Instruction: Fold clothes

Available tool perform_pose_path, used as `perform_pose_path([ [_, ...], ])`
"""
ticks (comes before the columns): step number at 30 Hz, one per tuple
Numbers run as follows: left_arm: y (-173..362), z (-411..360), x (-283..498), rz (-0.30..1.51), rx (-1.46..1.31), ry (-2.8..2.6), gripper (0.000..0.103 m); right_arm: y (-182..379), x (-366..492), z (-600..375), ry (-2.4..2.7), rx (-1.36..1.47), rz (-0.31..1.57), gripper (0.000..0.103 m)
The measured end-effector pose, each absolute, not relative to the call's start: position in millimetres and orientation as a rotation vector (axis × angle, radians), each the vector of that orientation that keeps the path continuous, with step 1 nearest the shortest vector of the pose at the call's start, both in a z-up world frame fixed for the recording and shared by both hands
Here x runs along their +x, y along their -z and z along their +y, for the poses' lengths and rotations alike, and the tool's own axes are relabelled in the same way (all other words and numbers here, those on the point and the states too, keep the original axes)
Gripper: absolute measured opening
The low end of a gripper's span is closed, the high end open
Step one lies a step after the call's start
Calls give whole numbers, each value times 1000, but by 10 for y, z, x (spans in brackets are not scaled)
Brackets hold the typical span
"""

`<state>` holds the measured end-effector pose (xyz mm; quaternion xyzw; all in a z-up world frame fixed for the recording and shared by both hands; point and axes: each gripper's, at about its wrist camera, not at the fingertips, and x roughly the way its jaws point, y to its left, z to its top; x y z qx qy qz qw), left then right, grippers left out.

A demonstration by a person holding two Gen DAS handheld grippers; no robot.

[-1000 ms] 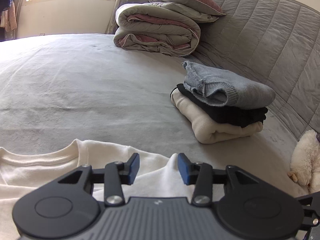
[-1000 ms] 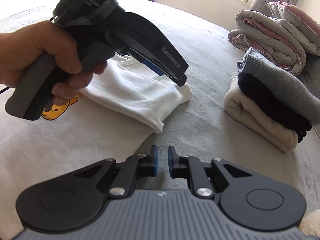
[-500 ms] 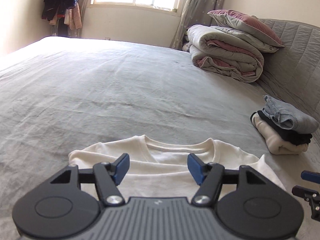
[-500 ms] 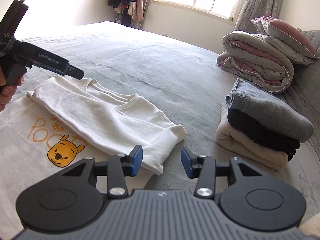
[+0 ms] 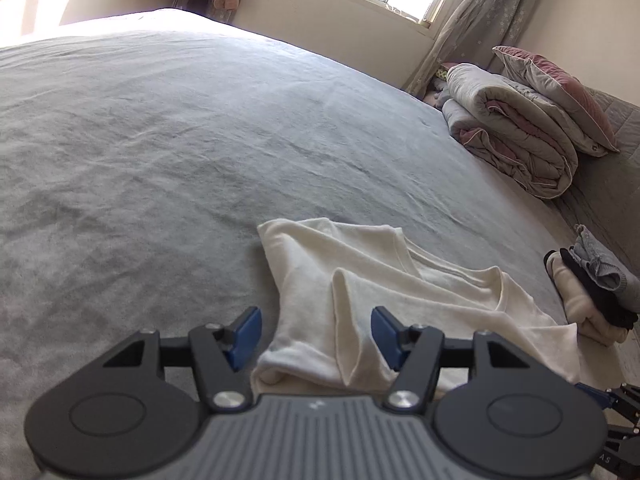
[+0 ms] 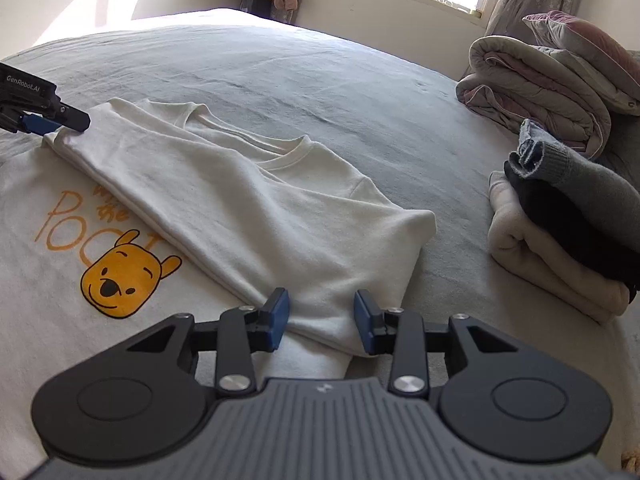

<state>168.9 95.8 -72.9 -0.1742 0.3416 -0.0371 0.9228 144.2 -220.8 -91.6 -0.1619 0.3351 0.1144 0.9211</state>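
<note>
A cream T-shirt [image 6: 240, 200] with a yellow bear print [image 6: 124, 276] lies on the grey bed, its top part folded down over the front. My right gripper [image 6: 320, 316] is open, its jaws either side of the folded right edge. My left gripper [image 5: 312, 334] is open over the folded left end of the shirt [image 5: 360, 288]; it also shows in the right wrist view [image 6: 48, 120] at the shirt's left corner. The right gripper's tip shows at the lower right of the left wrist view [image 5: 616, 396].
A stack of folded clothes [image 6: 560, 232], cream, black and grey, sits right of the shirt. A rolled duvet [image 6: 536, 80] and a pillow [image 6: 584, 40] lie at the back right. The grey bedspread [image 5: 160, 140] stretches far to the left and back.
Both grippers have dropped closer to the shirt's folded ends. The right gripper, nearly shut a second ago, opened. The left gripper swung left to the shirt's left corner.
</note>
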Motion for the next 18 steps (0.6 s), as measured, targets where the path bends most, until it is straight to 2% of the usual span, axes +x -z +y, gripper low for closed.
perform_pose_path([
  [4,574,892,1670,634,-354,159,56,929,1423,-2245,-237,-316,681,39],
  [10,809,858,1821,754,-409,179,51,927,1442,-2210,-228,-322,682,41],
  [14,853,888,1832,752,-482,176,51,929,1450,-2199,-224,-320,681,43],
  [15,857,891,1829,750,-499,173,48,930,1452,-2197,-222,-318,680,43],
  [16,851,875,1824,747,-493,179,40,931,1452,-2193,-220,-318,679,43],
  [18,833,836,1810,737,-472,189,4,929,1450,-2188,-216,-317,675,44],
])
